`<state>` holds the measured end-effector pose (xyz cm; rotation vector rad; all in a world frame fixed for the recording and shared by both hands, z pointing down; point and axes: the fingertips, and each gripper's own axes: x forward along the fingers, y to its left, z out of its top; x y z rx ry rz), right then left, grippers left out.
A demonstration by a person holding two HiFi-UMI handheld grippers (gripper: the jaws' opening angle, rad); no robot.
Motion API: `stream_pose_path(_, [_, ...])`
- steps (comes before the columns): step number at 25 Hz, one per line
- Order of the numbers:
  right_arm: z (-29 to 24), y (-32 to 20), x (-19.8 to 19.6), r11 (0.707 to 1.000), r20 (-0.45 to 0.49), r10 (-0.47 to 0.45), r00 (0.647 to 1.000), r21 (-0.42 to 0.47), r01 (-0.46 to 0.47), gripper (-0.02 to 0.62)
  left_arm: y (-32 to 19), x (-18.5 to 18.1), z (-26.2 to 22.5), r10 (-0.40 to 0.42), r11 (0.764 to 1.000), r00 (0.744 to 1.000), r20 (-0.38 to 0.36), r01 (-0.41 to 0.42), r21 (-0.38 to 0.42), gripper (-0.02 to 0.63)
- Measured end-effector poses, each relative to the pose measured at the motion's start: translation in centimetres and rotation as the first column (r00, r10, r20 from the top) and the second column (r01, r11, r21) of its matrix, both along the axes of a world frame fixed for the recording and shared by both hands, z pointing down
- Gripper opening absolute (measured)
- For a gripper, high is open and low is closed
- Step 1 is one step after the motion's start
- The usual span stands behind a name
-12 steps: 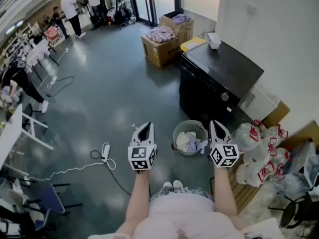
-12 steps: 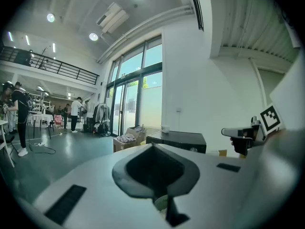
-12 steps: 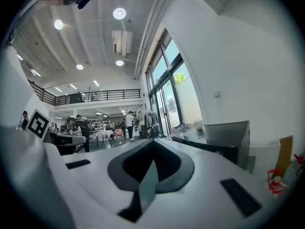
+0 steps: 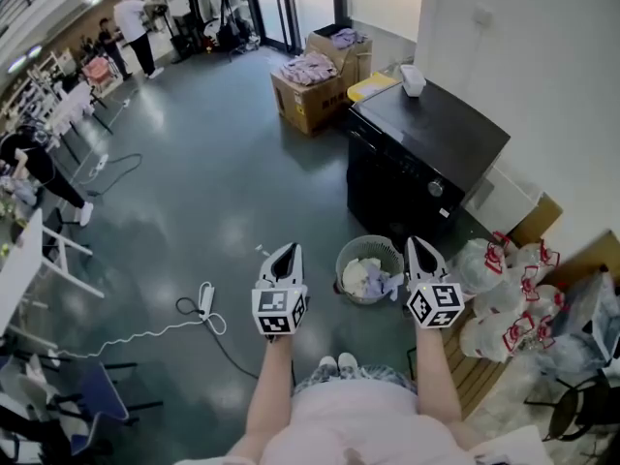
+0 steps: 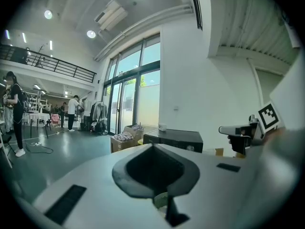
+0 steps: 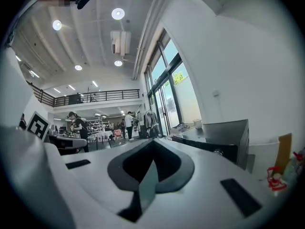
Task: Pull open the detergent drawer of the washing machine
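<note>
Washing machine (image 4: pixel 436 129) looks boxy, glossy black; left gripper (image 4: pixel 284 251), right gripper (image 4: pixel 418 244) fingers (image 4: pixel 294 265) closed, empty.

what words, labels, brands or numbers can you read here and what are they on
None readable in any view.
On the left gripper and right gripper: square black-and-white markers only, no letters.
Front of the washing machine: too small to read.
Sides of the cardboard box: any print too small to read.

Pale pink top (image 4: pixel 356 422), white shoes (image 4: pixel 335 362), perhaps a speckled skirt (image 4: pixel 360 377); white left gripper (image 4: pixel 284 250) and right gripper (image 4: pixel 418 244) bear marker cubes (image 4: pixel 279 312).
</note>
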<state>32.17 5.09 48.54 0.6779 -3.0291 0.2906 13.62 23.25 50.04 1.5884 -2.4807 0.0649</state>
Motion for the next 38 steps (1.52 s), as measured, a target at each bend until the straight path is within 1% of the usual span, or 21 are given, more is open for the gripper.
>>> stream_pose_path(4, [0.1,-0.2,0.2,1.0,0.0,0.01,1.0,-0.007,-0.01,0.015,-0.2,0.2,0.0,0.01,1.0,1.0,-0.001,-0.01,-0.004,0.026])
stream_pose_path(8, [0.4,0.1,0.1,1.0,0.001,-0.007,1.0,-0.014,0.007,0.015,-0.4,0.3,0.3,0.025,1.0,1.0,-0.004,-0.025,-0.007,0.026])
stream_pose_path(11, [0.8,0.2,0.0,1.0,-0.004,-0.011,1.0,-0.021,0.011,0.017,-0.5,0.5,0.3,0.043,0.999,0.999,-0.007,-0.043,0.005,0.026])
stream_pose_path(16, [0.8,0.2,-0.2,1.0,-0.006,-0.018,1.0,-0.023,0.018,0.017,-0.6,0.5,0.4,0.066,0.997,0.996,-0.055,-0.064,0.037,0.028])
stream_pose_path(19, [0.5,0.4,-0.5,0.999,0.01,-0.028,1.0,-0.024,0.028,0.017,-0.4,0.2,0.5,0.065,0.997,0.996,-0.069,-0.062,0.04,0.029])
stream_pose_path(20, [0.5,0.5,-0.7,0.999,0.017,-0.032,0.999,-0.026,0.033,0.024,-0.3,0.1,0.5,0.064,0.997,0.996,-0.069,-0.061,0.04,0.029])
stream_pose_path(21, [0.5,0.5,-0.8,0.999,0.022,-0.037,0.999,-0.031,0.037,0.053,-0.3,0.0,0.5,0.064,0.997,0.996,-0.068,-0.061,0.041,0.031])
stream_pose_path(23, [0.6,0.5,-1.0,0.998,0.034,-0.044,0.998,-0.042,0.046,0.143,-0.2,0.0,0.6,0.066,0.997,0.995,-0.07,-0.063,0.051,0.034])
stream_pose_path(24, [0.6,0.5,-1.1,0.998,0.04,-0.047,0.998,-0.047,0.048,0.176,-0.2,0.0,0.6,0.071,0.996,0.995,-0.075,-0.067,0.058,0.057])
stream_pose_path(26, [0.6,0.5,-1.3,0.997,0.049,-0.05,0.998,-0.052,0.052,0.229,-0.4,0.0,0.7,0.087,0.994,0.992,-0.087,-0.082,0.066,0.188])
stream_pose_path(28, [0.6,0.7,-1.6,0.997,0.047,-0.052,0.998,-0.055,0.054,0.277,-0.3,0.0,0.7,0.1,0.993,0.991,-0.09,-0.094,0.067,0.229])
stream_pose_path(29, [0.6,0.8,-1.7,0.997,0.045,-0.052,0.998,-0.057,0.054,0.288,-0.3,0.1,0.7,0.104,0.993,0.991,-0.089,-0.099,0.066,0.247])
stream_pose_path(30, [0.6,0.9,-1.8,0.997,0.043,-0.05,0.998,-0.06,0.053,0.302,-0.3,0.1,0.7,0.109,0.993,0.99,-0.086,-0.104,0.064,0.259])
stream_pose_path(33, [0.8,1.3,-2.0,0.997,0.04,-0.044,0.998,-0.067,0.047,0.316,-0.3,0.2,0.7,0.125,0.991,0.989,-0.076,-0.121,0.062,0.284])
stream_pose_path(38, [1.3,1.3,-2.1,0.997,0.043,-0.017,0.999,-0.077,0.02,0.321,-0.4,0.2,0.7,0.156,0.986,0.986,-0.063,-0.152,0.062,0.296])
